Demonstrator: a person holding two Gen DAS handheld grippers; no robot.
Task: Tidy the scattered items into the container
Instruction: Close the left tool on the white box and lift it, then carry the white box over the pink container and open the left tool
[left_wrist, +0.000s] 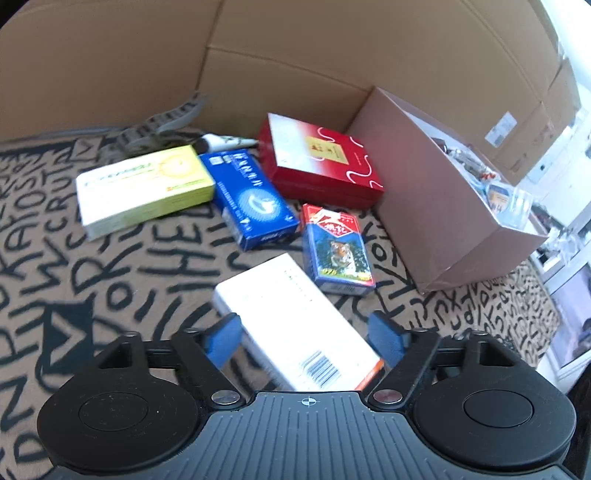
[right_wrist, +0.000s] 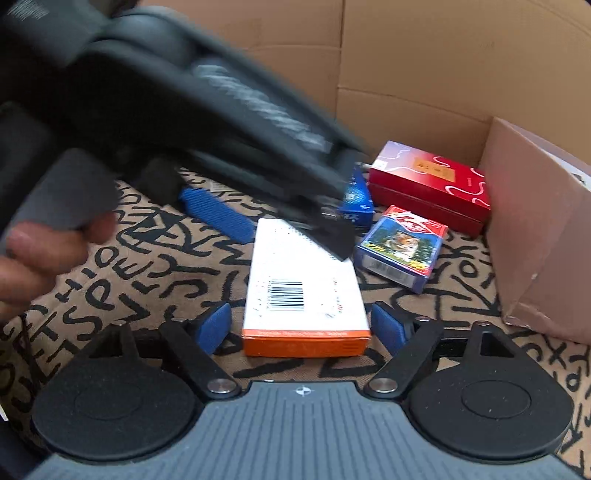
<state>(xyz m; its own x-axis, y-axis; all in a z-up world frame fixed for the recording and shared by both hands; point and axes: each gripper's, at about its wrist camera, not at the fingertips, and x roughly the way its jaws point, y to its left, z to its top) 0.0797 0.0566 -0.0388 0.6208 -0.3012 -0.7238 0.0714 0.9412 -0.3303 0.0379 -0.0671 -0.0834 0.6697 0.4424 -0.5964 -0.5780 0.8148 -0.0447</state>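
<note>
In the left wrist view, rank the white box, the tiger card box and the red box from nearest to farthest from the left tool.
1. White box: between the open fingers of the left tool.
2. Tiger card box: just beyond, slightly right.
3. Red box: farthest back, beside the brown container.

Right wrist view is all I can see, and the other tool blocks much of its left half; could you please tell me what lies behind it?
Observer: A yellow-green box lies there, right beside the blue box.
Operator: Thank you. I see only one outer wall of the container; is it empty?
Observer: No. The brown container is open on top and already holds small items.
Operator: Is anything else loose?
Observer: A white tube lies behind the blue box, near the cardboard wall.
</note>
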